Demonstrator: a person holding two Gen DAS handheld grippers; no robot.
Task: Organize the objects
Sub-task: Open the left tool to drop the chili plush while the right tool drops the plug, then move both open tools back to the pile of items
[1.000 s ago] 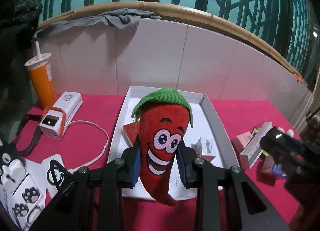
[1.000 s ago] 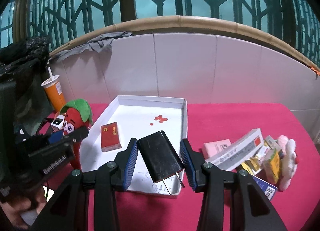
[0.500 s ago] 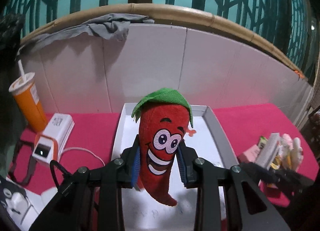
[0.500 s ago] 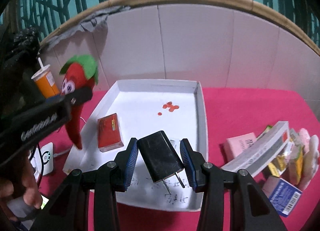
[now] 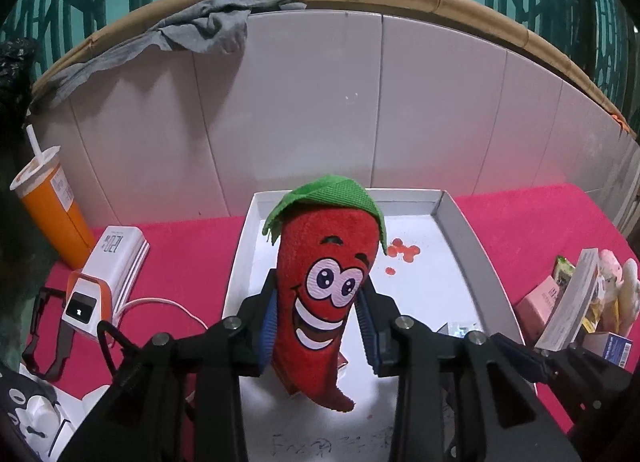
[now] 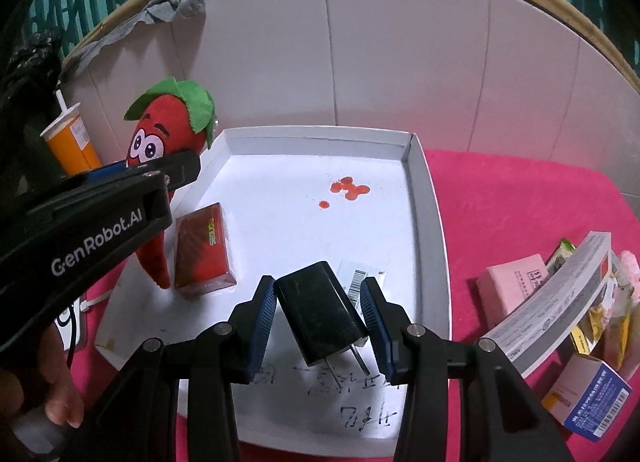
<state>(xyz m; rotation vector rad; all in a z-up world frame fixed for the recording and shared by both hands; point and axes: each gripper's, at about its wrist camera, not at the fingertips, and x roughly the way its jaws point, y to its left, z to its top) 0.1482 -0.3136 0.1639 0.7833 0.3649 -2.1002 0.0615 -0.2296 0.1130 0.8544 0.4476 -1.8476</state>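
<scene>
Between the left tongs' blue ribbed pads (image 5: 267, 326) sits a red plush chili (image 5: 326, 302) with a green cap, white eyes and a white-toothed grin. Between the right tongs' blue pads (image 6: 262, 326) is a glossy black charger (image 6: 320, 312). Beyond them lies a white tray (image 6: 430, 218) spotted with red, holding a red box (image 6: 204, 248) to the left. The cloth (image 6: 520, 202) beneath is magenta; far left stands an orange cup (image 5: 52, 210).

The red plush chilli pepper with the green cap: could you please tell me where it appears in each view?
Left wrist view: the red plush chilli pepper fills the centre, between the left gripper fingers.
Right wrist view: it is at upper left, behind that gripper.
Shared landmark: the white cardboard tray with red spots.
</scene>
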